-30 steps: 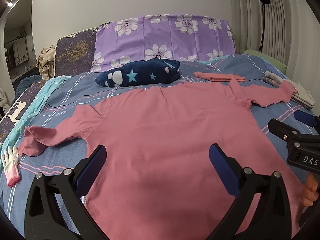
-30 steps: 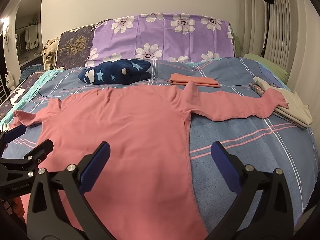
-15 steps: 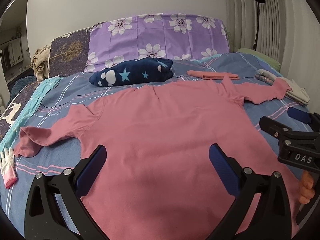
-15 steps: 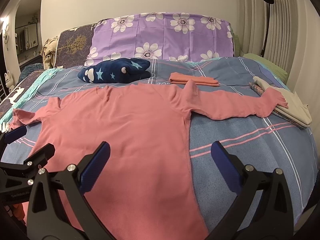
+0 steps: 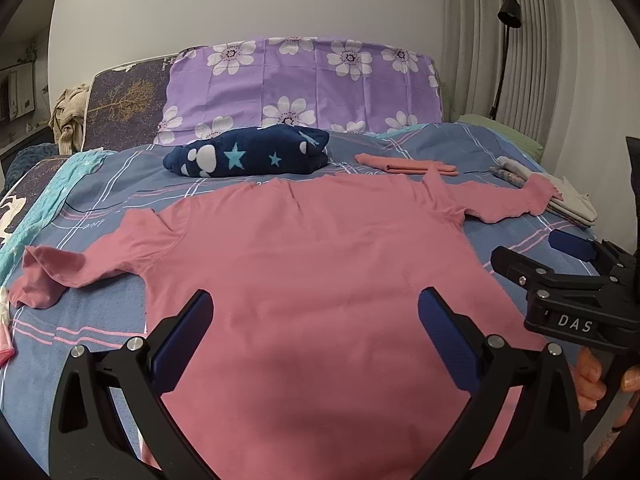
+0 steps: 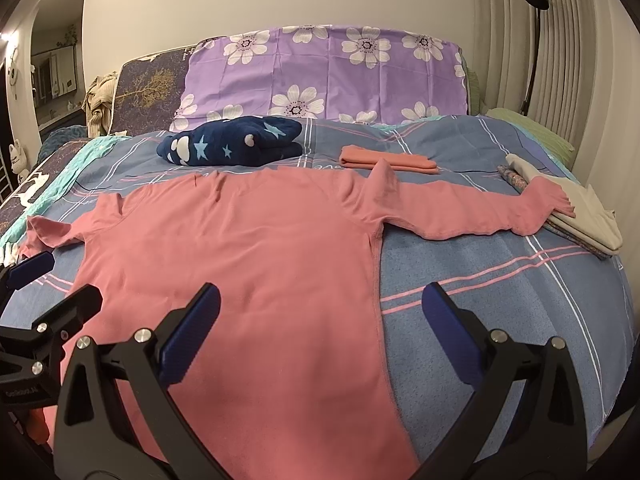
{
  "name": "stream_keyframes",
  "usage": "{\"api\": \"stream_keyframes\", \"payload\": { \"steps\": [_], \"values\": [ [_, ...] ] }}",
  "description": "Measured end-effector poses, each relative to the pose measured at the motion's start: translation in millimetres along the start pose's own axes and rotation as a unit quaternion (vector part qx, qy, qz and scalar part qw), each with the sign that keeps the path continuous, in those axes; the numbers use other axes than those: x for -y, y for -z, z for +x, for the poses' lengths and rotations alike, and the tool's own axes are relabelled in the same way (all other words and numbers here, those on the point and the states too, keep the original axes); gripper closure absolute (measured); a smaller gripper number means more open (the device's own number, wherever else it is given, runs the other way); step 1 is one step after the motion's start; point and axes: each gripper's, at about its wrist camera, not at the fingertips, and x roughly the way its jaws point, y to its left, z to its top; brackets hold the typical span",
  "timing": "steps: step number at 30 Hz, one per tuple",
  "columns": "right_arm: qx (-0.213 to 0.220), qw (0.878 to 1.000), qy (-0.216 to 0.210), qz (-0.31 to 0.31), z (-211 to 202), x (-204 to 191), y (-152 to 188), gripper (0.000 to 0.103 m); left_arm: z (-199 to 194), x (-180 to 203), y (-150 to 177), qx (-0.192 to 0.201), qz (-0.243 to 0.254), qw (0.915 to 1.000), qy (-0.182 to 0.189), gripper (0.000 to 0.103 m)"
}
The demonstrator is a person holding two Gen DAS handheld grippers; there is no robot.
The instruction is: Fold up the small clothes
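Observation:
A pink long-sleeved shirt (image 5: 312,264) lies spread flat on the blue plaid bed (image 5: 80,320), sleeves stretched out to both sides; it also shows in the right wrist view (image 6: 248,264). My left gripper (image 5: 316,340) is open and empty above the shirt's lower body. My right gripper (image 6: 320,328) is open and empty above the shirt's right side seam. The right gripper also shows at the right edge of the left wrist view (image 5: 568,268), and the left gripper at the left edge of the right wrist view (image 6: 44,292). The shirt's hem is hidden below both views.
A folded navy star blanket (image 5: 248,154) and a folded pink garment (image 5: 404,164) lie beyond the shirt. A stack of folded light clothes (image 6: 572,208) sits under the right cuff. A purple flowered pillow (image 5: 304,84) stands at the headboard. A lamp (image 6: 534,32) is at the right.
The left gripper has pulled back and swung a little left, so the shirt sits further right in its view. The right gripper has barely moved. Both stay open.

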Motion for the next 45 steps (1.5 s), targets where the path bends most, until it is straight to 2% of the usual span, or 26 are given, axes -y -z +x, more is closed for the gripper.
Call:
{"api": "stream_keyframes", "payload": {
  "steps": [14,16,18,20,22,25,28,29,31,33,34,37,38,39,40,41,42,43,44,45],
  "values": [
    [-0.003,1.000,0.000,-0.008,1.4,-1.2,-4.4,0.002,-12.7,-12.5,-6.6,0.021,0.015,0.9995,-0.017,0.001],
    [-0.005,1.000,-0.002,-0.013,2.9,-1.7,-8.6,0.002,-14.9,-26.6,-9.3,0.020,0.001,0.9997,-0.011,0.001],
    [-0.004,1.000,0.001,-0.020,4.0,-2.1,-12.3,0.002,-15.1,-48.6,-12.1,0.008,-0.023,0.9997,-0.009,0.007],
    [-0.003,1.000,0.007,-0.030,6.4,-2.8,-15.3,0.002,-13.7,-75.2,-13.4,-0.008,-0.056,0.9984,-0.006,0.016],
    [-0.005,0.999,0.011,-0.037,10.5,-3.9,-17.1,0.002,-11.7,-118.6,-13.9,-0.025,-0.118,0.9927,-0.010,0.021],
    [-0.015,0.999,0.015,-0.043,19.8,-7.8,-18.3,0.002,-9.9,-185.6,-13.0,-0.028,-0.210,0.9761,-0.050,0.022],
    [-0.031,0.998,0.012,-0.045,29.9,-14.4,-18.5,0.002,-6.5,-255.0,-13.8,-0.024,-0.301,0.9485,-0.094,0.021],
    [-0.035,0.998,0.009,-0.044,32.9,-16.1,-18.9,0.002,-4.6,-277.7,-13.7,-0.027,-0.336,0.9355,-0.106,0.018],
    [-0.038,0.998,0.009,-0.046,35.5,-21.2,-19.2,0.002,1.4,-317.8,-15.2,-0.037,-0.408,0.9021,-0.135,0.009],
    [-0.039,0.998,0.010,-0.048,38.1,-25.1,-19.8,0.002,11.3,-350.0,-13.3,-0.046,-0.473,0.8675,-0.147,0.008],
    [-0.041,0.998,0.010,-0.049,39.5,-27.2,-19.9,0.002,19.0,-364.6,-12.6,-0.053,-0.498,0.8536,-0.145,0.008],
    [-0.044,0.998,0.008,-0.048,42.3,-30.4,-20.8,0.002,53.8,-396.7,-7.9,-0.102,-0.542,0.8241,-0.132,0.007],
    [-0.045,0.998,0.007,-0.048,43.0,-31.4,-21.1,0.002,64.0,-396.4,2.1,-0.122,-0.551,0.8158,-0.128,0.007],
    [-0.045,0.998,0.005,-0.048,43.1,-32.5,-21.3,0.002,74.9,-402.0,9.6,-0.140,-0.564,0.8038,-0.126,0.008],
    [-0.045,0.998,0.004,-0.050,43.0,-33.1,-21.2,0.002,82.8,-405.5,18.0,-0.152,-0.579,0.7906,-0.127,0.021],
    [-0.044,0.998,0.004,-0.051,42.9,-34.0,-20.7,0.002,87.9,-407.0,24.9,-0.156,-0.589,0.7827,-0.127,0.046],
    [-0.042,0.998,0.004,-0.055,42.7,-33.9,-20.4,0.002,90.4,-409.7,28.0,-0.157,-0.591,0.7810,-0.125,0.059],
    [-0.042,0.997,0.005,-0.057,42.6,-34.1,-20.2,0.002,91.9,-409.2,28.2,-0.154,-0.587,0.7855,-0.120,0.082],
    [-0.041,0.997,0.008,-0.060,43.3,-33.1,-19.9,0.002,90.8,-407.1,23.4,-0.145,-0.578,0.7950,-0.115,0.093],
    [-0.042,0.997,0.011,-0.061,44.5,-31.4,-20.0,0.002,87.8,-404.0,17.2,-0.131,-0.565,0.8069,-0.112,0.096]
  ]
}}
